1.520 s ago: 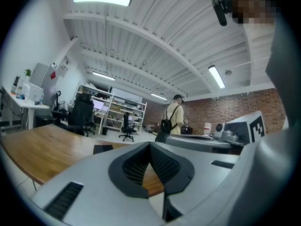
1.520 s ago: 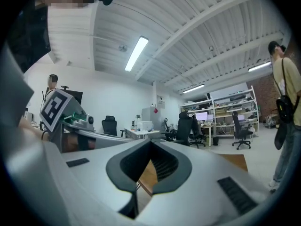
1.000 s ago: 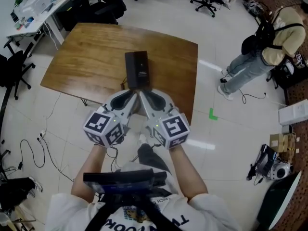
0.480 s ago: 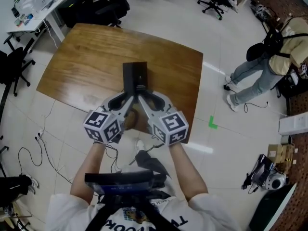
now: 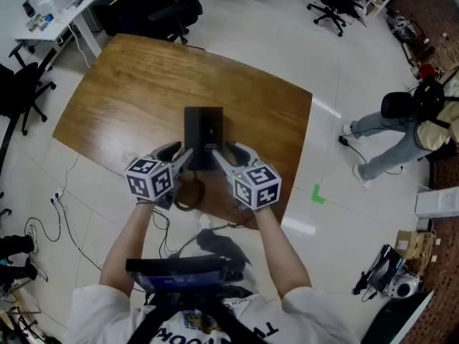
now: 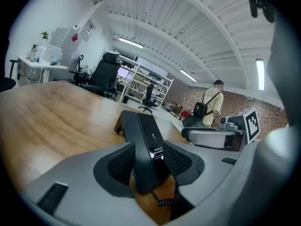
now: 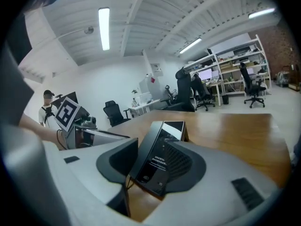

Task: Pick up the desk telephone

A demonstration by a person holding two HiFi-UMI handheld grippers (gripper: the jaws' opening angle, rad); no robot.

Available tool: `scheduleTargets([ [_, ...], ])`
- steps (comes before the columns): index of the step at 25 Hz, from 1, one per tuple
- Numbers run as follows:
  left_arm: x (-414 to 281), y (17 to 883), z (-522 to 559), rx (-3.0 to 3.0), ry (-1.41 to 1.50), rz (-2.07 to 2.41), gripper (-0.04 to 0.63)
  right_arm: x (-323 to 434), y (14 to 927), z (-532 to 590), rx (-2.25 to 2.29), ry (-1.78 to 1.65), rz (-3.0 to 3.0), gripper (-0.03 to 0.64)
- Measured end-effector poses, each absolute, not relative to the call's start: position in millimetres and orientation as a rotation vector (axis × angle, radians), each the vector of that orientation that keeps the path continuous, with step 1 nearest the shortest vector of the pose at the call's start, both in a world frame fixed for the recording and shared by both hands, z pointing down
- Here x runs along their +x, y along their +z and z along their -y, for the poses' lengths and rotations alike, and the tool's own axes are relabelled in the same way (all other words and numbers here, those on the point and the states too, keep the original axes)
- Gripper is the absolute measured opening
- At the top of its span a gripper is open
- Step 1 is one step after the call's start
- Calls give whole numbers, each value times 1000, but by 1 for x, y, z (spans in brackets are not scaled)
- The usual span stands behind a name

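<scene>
Black desk telephone (image 5: 204, 127) on the wooden table (image 5: 129, 84)
We see a slim, glossy black slab, long and narrow, with small white print on its face. It is propped at a slant, far end raised on its stand. It lies lengthwise on the half of the tabletop nearer us — its coiled cord (image 6: 162, 202) trails off the near end.

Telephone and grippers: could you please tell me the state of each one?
Telephone: resting on the table, not lifted.
Left gripper: jaws opening, telephone between them, not gripped.
Right gripper: jaws opening, telephone between them, not gripped.
</scene>
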State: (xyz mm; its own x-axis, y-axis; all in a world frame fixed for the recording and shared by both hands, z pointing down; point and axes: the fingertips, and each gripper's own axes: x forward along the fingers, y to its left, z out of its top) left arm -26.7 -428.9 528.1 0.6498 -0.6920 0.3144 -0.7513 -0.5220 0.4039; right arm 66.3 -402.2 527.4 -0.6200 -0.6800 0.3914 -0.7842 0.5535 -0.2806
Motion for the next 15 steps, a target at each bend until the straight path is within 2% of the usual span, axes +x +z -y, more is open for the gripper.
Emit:
scheduleTargets([
  [1,-29,534,434,2344,156,1124,181,66,533,406,1206,668,2554,179],
  [3,-30,547,442,2306,151,1095,187,67,547,414,1171,732,2550,221],
  [5,-27,560,448,2272,152,1041,262,70,559,421,1143,790,2538,221],
  [8,-24,571,457,2266,171,994,262,72,573,433,1110,886,2531,222],
  [10,-21,577,461,2270,192,963,262,73,583,440,1084,947,2521,265],
  [15,-16,586,471,2278,227,908,262,75,602,456,1053,1041,2494,265],
])
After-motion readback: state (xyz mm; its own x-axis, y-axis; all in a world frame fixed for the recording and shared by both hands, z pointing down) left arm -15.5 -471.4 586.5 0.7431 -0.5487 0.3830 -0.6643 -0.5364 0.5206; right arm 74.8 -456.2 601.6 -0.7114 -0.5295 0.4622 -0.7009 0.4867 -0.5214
